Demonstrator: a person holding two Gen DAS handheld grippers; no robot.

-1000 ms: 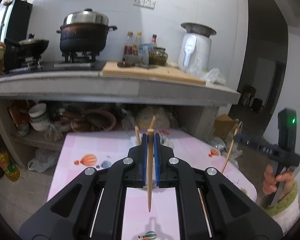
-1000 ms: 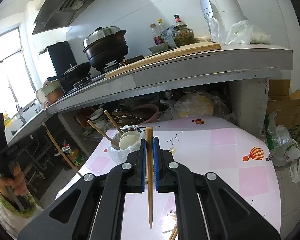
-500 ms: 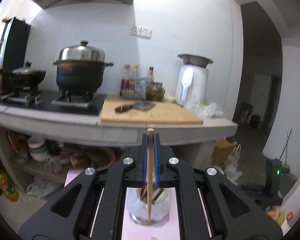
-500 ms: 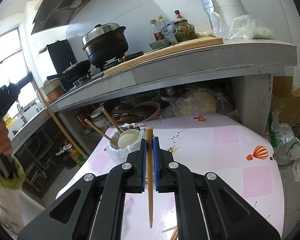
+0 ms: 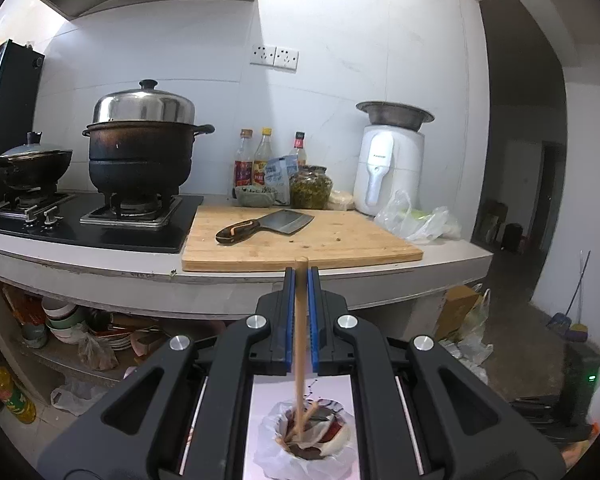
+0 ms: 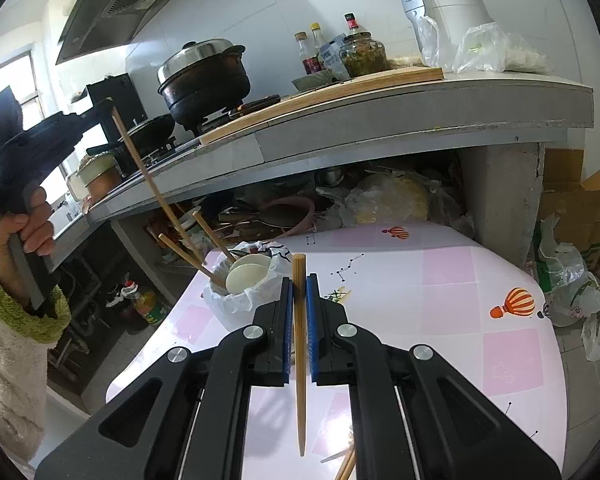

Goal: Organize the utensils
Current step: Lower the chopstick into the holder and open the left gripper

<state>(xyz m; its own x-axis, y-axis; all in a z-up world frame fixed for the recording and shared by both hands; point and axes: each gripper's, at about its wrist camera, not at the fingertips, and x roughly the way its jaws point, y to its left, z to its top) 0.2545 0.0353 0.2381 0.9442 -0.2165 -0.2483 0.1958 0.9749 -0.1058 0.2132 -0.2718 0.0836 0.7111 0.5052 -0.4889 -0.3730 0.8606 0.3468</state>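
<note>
Closest to my right camera, the right gripper [image 6: 299,320] is clamped on a chopstick [image 6: 299,344], held roughly upright between the blue pads with its thin end hanging above the pink table [image 6: 452,280]; more loose chopsticks [image 6: 346,466] lie on the table just below the frame's bottom edge. Left gripper [image 5: 301,316] likewise pinches its own chopstick [image 5: 300,332], and from that camera the thin end dips into the mouth of the bag-lined holder [image 5: 306,438], in which other sticks and a white spoon already stand. From the right camera the same stick [image 6: 152,184] slants down from the left gripper [image 6: 100,110] toward the holder [image 6: 244,280], its lower end at or just inside the rim; I cannot tell whether it has bottomed out. Judgement: step in hand is dropping the left chopstick into the holder. Next move calls for lowering it a little further, then parting the jaws so that it slides in without tipping the holder. Right stick follows. Farther off, the counter [image 5: 440,264] carries a cutting board and cleaver.
</note>
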